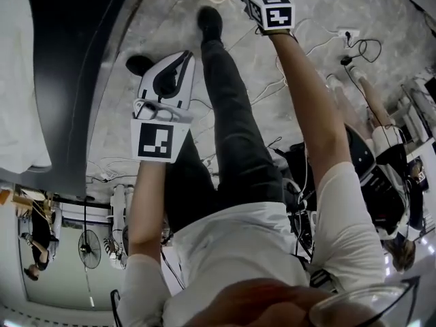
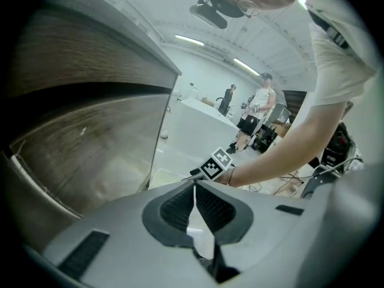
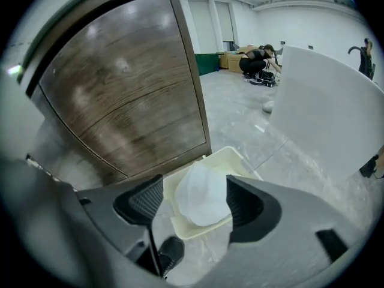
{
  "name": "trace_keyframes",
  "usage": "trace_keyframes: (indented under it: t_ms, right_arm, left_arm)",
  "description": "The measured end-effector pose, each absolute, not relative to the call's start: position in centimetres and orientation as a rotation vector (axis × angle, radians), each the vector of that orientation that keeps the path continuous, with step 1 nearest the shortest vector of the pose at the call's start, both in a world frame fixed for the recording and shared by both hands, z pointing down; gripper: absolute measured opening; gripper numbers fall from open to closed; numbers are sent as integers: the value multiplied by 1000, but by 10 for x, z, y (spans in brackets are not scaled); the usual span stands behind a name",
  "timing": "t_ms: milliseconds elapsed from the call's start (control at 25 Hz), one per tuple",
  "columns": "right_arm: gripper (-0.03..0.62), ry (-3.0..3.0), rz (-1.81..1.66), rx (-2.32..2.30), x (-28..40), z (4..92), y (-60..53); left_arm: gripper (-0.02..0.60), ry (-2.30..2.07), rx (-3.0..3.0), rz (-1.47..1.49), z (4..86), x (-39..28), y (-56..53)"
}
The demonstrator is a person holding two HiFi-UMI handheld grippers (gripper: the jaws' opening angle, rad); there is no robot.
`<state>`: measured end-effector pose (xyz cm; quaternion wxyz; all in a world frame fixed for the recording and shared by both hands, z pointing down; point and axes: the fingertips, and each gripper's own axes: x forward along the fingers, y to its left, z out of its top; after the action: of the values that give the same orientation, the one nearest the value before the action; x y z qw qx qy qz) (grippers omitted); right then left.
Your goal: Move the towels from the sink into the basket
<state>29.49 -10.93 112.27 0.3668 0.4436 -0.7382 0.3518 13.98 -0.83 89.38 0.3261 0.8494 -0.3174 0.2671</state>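
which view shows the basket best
Right gripper view: most of the basket shows, a white towel inside. The head view catches only its edge at the top; the left gripper view hardly shows it.

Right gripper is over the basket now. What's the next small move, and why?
Probably lift the right gripper clear: its fingers stand apart, and the white towel lies loose in the basket below them. The left gripper is shut and empty.

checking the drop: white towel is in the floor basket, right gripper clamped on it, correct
No: the right gripper is open, not gripping the towel, as the right gripper view shows. The towel does lie in the basket on the floor.
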Motion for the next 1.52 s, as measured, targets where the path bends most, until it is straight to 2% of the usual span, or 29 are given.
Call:
trace_keyframes:
  t_ms: [240,520,680,840,1400,1520]
  right_arm:
    - [325,-1896,895,1135,295,1089,-116]
    - [273,-1938,867,1151,276,995,-128]
    - [228,-1988,815,1169,268,913,-123]
    - [173,-2028,770,1205,244,829,-107]
    - [73,-2230,551,1221,162,569,-75]
    - [23,-2299,497,1229,145,511,-67]
  left_arm:
    - [11,-845,2226,680,870,136,-16]
    - [11,-911,2311,559,800,122,-36]
    - [11,-943,2332,535,738,112,-31]
    - [11,-992,2283,482,681,75,-15]
    - [11,-1162,2309,402,503,-27,10]
    - [11,-1195,2317,382,468,-44,18]
